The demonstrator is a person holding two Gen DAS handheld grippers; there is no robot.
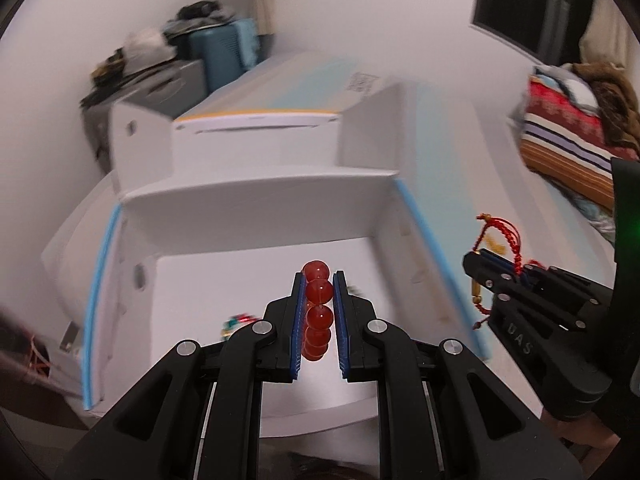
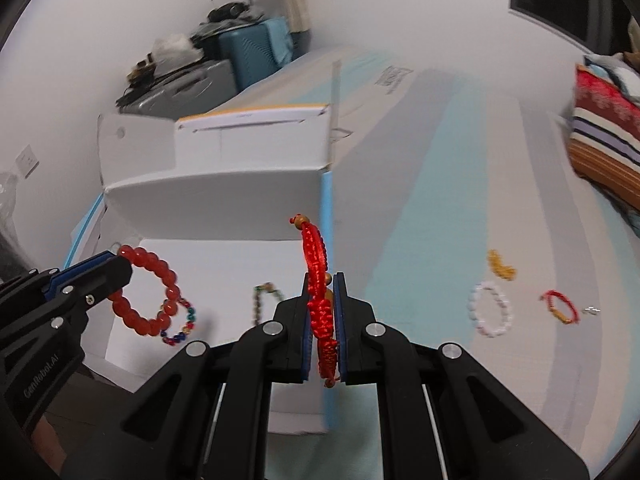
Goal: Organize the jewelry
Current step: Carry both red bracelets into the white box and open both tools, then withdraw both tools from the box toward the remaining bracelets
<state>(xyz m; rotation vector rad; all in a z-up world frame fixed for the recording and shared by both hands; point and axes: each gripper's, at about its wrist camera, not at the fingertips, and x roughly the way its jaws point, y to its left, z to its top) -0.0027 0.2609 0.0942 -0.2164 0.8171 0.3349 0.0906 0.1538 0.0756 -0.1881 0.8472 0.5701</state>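
Two bracelets (image 2: 180,320) inside box (image 2: 208,196); three more (image 2: 490,309) on surface right of it.

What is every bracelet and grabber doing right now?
left gripper: shut on red bead bracelet
red bead bracelet: held up over the box
right gripper: shut on red cord bracelet
red cord bracelet: pinched between the fingers
white box: open
colourful bead bracelet: lying in the box
white bead bracelet: lying outside the box
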